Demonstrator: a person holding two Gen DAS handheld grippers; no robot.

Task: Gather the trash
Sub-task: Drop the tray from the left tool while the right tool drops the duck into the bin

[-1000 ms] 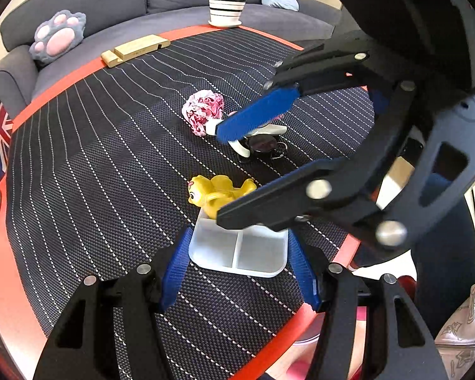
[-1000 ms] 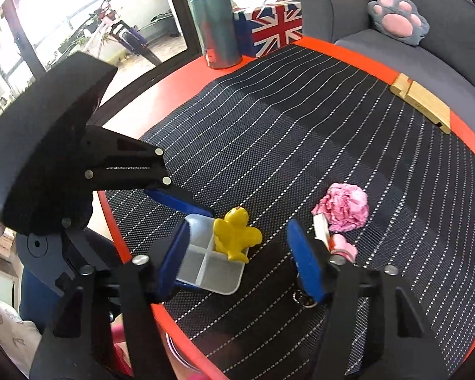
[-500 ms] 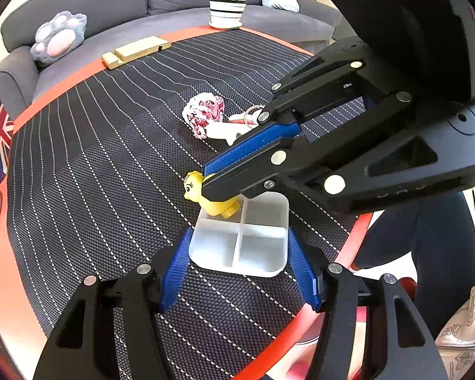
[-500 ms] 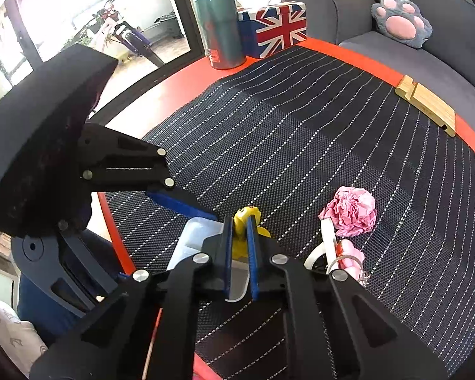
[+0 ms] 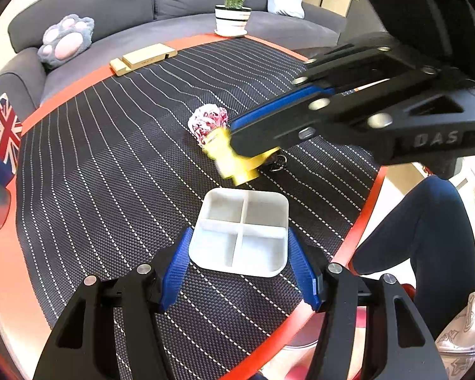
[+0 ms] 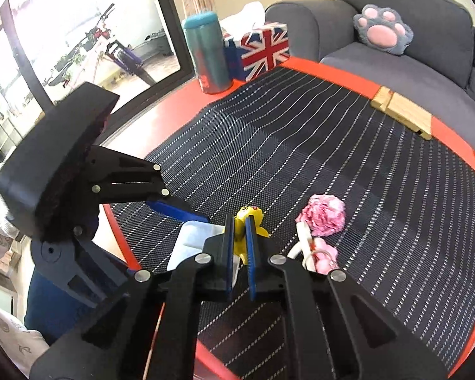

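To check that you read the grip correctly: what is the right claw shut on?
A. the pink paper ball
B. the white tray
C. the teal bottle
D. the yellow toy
D: in the right wrist view the right claw has its blue pads pressed on the yellow toy, while the paper ball lies on the mat and the tray sits between the left claw's pads.

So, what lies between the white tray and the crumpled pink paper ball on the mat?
In the left wrist view, the yellow toy, clamped in the right gripper, hangs between the white tray and the pink paper ball.
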